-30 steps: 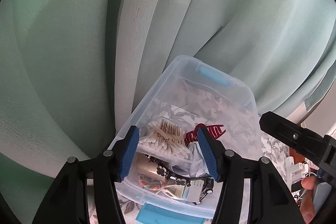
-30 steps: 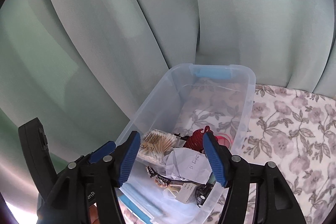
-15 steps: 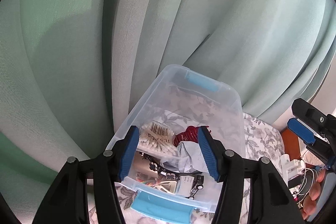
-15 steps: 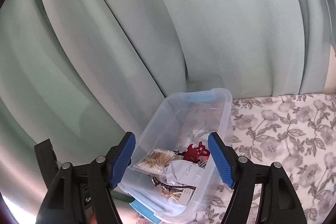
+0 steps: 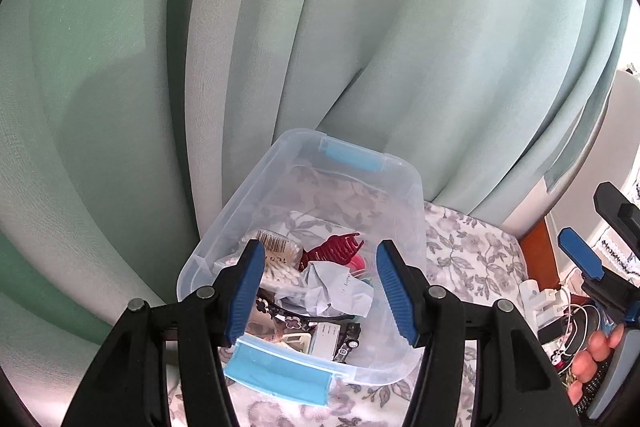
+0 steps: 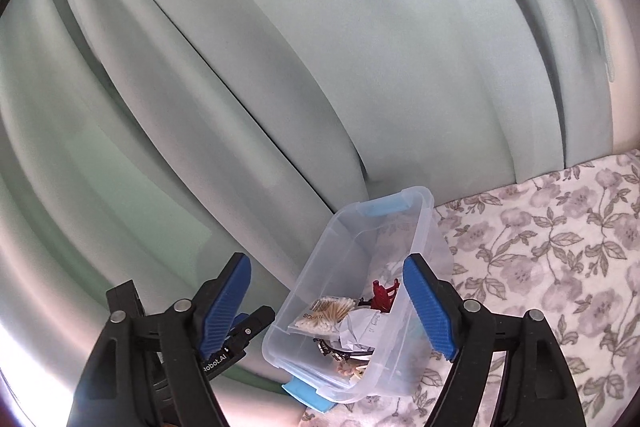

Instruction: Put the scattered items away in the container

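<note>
A clear plastic container with blue latches stands on the floral cloth against the curtain. Inside lie a pack of cotton swabs, a red hair claw, crumpled paper, a black flower hairband and a small toy car. My left gripper hovers open above the near end of the container with nothing between its fingers. My right gripper is off to the container's side, its jaws opening and empty; its blue pad shows at the right edge of the left wrist view.
A pale green curtain hangs right behind the container. The floral cloth spreads to the right. At the right edge of the left wrist view sit a white charger with cables, a brown furniture edge and a person's fingers.
Both grippers have drawn back and up from the container, which now looks smaller. The right jaws have spread wider, and the right gripper has swung away to the right.
</note>
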The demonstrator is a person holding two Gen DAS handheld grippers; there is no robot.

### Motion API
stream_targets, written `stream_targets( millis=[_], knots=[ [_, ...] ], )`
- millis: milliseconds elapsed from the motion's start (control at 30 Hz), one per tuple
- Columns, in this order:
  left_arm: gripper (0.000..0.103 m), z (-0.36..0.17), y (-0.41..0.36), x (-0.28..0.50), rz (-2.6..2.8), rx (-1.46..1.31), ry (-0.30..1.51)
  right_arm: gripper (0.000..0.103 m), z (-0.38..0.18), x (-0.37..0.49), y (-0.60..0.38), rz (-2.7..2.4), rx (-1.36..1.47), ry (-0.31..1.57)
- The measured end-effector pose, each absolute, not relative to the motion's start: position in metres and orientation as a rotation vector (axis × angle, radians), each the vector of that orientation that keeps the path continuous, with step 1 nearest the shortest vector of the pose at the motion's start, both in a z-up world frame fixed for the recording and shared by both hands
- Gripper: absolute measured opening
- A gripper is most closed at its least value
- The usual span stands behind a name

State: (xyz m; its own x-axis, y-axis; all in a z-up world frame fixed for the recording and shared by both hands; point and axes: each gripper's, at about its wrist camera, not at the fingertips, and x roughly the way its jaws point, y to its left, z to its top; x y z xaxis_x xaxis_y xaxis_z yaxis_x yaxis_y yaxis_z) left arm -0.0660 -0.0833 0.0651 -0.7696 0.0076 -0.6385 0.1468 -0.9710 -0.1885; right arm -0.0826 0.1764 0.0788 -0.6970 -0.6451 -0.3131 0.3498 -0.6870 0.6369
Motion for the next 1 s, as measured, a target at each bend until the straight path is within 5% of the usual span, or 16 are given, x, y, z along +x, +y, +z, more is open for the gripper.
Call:
stream_targets(
  millis=[1000],
  knots=[
    [0.059, 0.066, 0.029, -0.064, -2.979, 1.236, 0.104, 0.082, 0.038, -0.027, 0.290, -2.335, 0.779, -0.909]
  ],
)
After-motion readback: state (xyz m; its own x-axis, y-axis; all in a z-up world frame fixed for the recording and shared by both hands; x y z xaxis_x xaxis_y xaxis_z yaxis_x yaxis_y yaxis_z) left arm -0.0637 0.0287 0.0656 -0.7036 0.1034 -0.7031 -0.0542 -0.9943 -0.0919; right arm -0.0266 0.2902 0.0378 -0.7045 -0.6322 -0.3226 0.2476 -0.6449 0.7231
